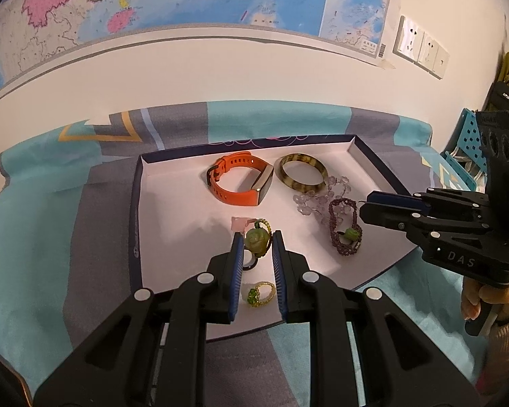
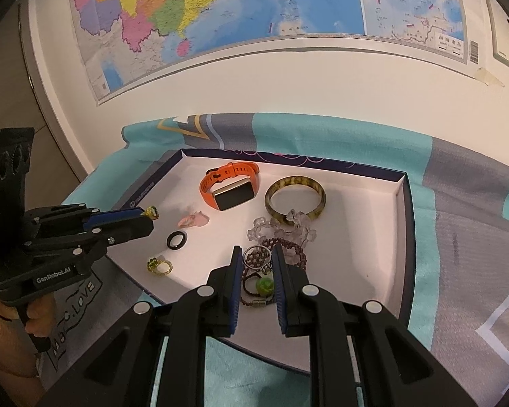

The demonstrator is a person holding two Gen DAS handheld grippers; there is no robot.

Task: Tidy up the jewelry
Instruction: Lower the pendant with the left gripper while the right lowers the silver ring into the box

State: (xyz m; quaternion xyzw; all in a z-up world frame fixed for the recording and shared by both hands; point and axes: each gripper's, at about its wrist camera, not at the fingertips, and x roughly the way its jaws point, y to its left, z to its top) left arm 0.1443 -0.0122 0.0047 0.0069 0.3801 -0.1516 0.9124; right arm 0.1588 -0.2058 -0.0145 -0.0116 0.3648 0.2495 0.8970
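A shallow white-lined tray (image 1: 173,237) with dark walls holds the jewelry; it also shows in the right wrist view (image 2: 373,237). My left gripper (image 1: 257,241) is shut on a green jade pendant ring (image 1: 256,242) and holds it above the tray; in the right wrist view (image 2: 149,215) the ring (image 2: 151,211) shows at its tips. My right gripper (image 2: 255,257) is shut on a small silver ring (image 2: 257,257) above a dark beaded bracelet (image 2: 259,288) with a green bead. In the left wrist view the right gripper (image 1: 364,203) is over the bracelet (image 1: 344,227).
In the tray lie an orange smartwatch (image 2: 230,188), a mottled bangle (image 2: 295,196), a clear crystal bracelet (image 2: 281,225), a pink stone (image 2: 195,219), a black ring (image 2: 177,239) and a yellow-green beaded ring (image 2: 160,266). A teal and grey cloth (image 2: 458,186) covers the table. A wall with a map stands behind.
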